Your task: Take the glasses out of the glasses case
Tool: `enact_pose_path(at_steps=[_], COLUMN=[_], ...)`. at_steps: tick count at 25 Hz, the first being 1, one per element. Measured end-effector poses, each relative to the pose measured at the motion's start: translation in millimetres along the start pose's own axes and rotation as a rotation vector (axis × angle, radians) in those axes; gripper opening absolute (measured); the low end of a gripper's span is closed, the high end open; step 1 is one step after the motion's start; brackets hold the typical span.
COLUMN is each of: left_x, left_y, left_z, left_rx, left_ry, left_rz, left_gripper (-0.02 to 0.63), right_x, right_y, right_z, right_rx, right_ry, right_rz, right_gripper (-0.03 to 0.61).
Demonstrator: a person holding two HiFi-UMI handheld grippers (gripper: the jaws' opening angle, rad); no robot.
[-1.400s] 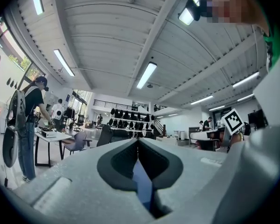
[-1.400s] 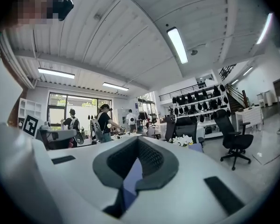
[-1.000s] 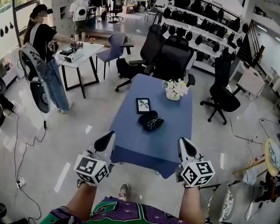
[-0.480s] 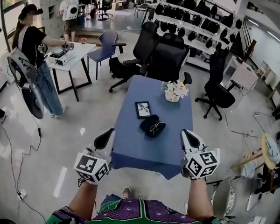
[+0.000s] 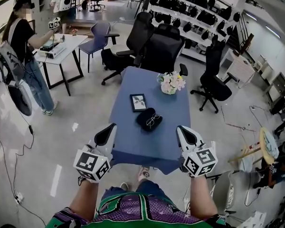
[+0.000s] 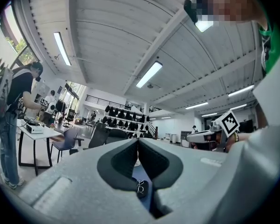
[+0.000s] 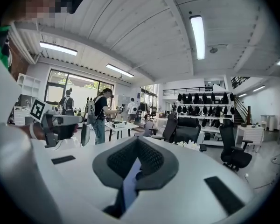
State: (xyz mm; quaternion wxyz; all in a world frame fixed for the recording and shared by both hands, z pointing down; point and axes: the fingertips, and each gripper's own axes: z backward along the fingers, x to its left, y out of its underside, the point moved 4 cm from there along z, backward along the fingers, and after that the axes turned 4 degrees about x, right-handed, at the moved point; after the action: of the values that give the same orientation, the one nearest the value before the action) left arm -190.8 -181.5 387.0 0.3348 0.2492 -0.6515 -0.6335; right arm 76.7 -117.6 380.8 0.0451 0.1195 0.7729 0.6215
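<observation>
Two closed, empty grippers hover at the near edge of the tabletop, and the glasses sit untouched on their case.

You hold your left gripper [image 5: 106, 136] over the near left corner of the blue table [image 5: 133, 144], its fingers pressed together with nothing between them. Your right gripper [image 5: 184, 136] hangs over the near right corner, its fingers likewise together and gripping nothing. Both point toward the far edge, well apart from each other. The dark glasses case [image 5: 143, 118] lies around the middle of the tabletop, clear of both grippers. The glasses [image 5: 155, 121] rest on top of its right part. Beyond the case, toward the left edge, lies a small picture frame [image 5: 138, 102]. A bunch of pale flowers [image 5: 170, 83] stands toward the far right corner.
</observation>
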Motion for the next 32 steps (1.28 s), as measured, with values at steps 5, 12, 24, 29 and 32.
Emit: enact_pose_path(at_steps=[5,12,24,29,32], left_x=[-4,0,-27,-34,-35], left_y=[0,-12,-15,-14,-11], left_z=[-10,-39,-128,-149,-155], left_rx=[-0.019,-0.044,-0.026,-0.010,-0.005], left_ry=[-0.016,-0.061,-0.063,-0.053,-0.052], left_rz=[0.018,0.008,-0.026,-0.059,-0.057], left_gripper=[0.016,0.015,0.016,0.015,0.016], right_x=[-13,-27,-89,-112,-118], right_y=[4,-24,-17,-8,6], right_z=[-18,-58,-99,-115,-126], right_rx=[-0.004,-0.103,-0.126,-0.106,-0.062], right_ry=[-0.024,-0.111,-0.192,-0.200,-0.211], right_rz=[-0.005,0.001,-0.059,-0.084,-0.081], right_gripper=[0.002,0.002,0.003,0.062,0.111])
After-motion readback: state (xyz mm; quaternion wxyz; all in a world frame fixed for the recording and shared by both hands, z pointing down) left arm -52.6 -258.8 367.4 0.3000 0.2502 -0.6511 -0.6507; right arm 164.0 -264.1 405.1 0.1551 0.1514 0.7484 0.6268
